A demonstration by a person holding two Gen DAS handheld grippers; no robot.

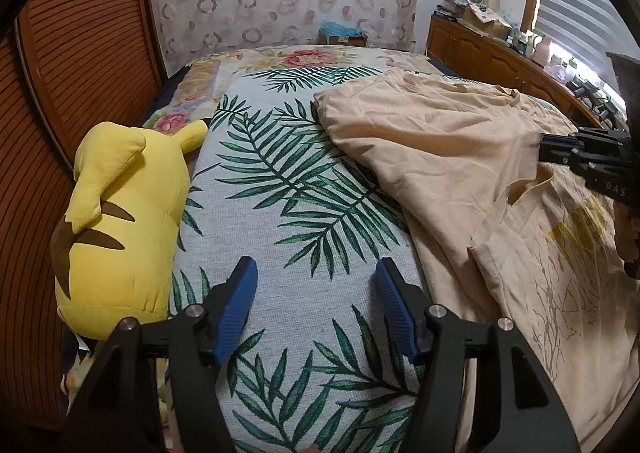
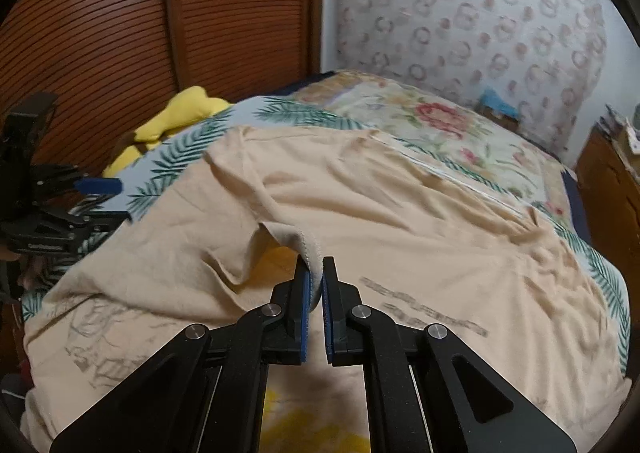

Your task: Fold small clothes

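A beige T-shirt [image 1: 448,157] with a yellow and grey print lies spread on the palm-leaf bedcover [image 1: 280,189]. In the right wrist view the same T-shirt [image 2: 400,221] fills the middle. My right gripper [image 2: 316,273] is shut on a raised fold of its fabric, with the cloth pinched between the blue pads. That gripper also shows at the right edge of the left wrist view [image 1: 540,147], at the shirt. My left gripper [image 1: 316,273] stands open over bare bedcover, left of the shirt, with nothing between its fingers. It appears at the left of the right wrist view [image 2: 100,201].
A yellow plush toy [image 1: 120,213] lies along the bed's left side beside a slatted wooden wardrobe [image 1: 80,53]. A floral quilt [image 1: 304,59] covers the far end of the bed. A wooden cabinet [image 1: 480,49] with clutter stands at the right under a window.
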